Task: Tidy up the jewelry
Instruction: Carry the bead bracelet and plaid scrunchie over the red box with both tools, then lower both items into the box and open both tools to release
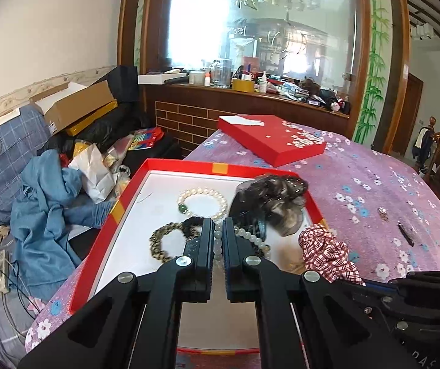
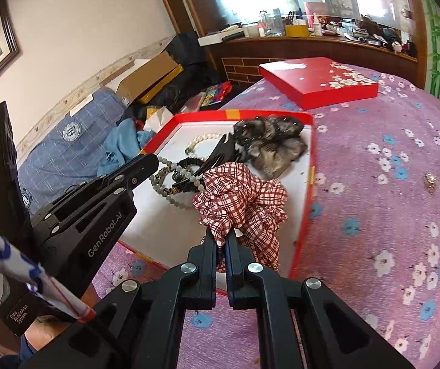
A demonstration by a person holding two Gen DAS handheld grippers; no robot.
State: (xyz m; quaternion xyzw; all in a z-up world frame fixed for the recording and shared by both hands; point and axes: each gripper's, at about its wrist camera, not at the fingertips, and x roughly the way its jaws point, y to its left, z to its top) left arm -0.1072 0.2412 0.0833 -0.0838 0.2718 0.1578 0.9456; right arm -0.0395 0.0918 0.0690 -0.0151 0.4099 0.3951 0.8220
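A red box with a white floor sits on the flowered cloth and holds the jewelry. My left gripper is shut on a strand of pale grey-green beads, which hangs over the box; the right wrist view shows that gripper with the beads trailing from its tips. My right gripper is shut on a red plaid scrunchie above the box's near right corner. In the box lie a pearl bracelet, a leopard-print band and a dark gauze hair bow.
The red lid lies farther back on the purple cloth. A small metal trinket and a black hairpin lie to the right of the box. Left of the table are blue clothes and cardboard boxes.
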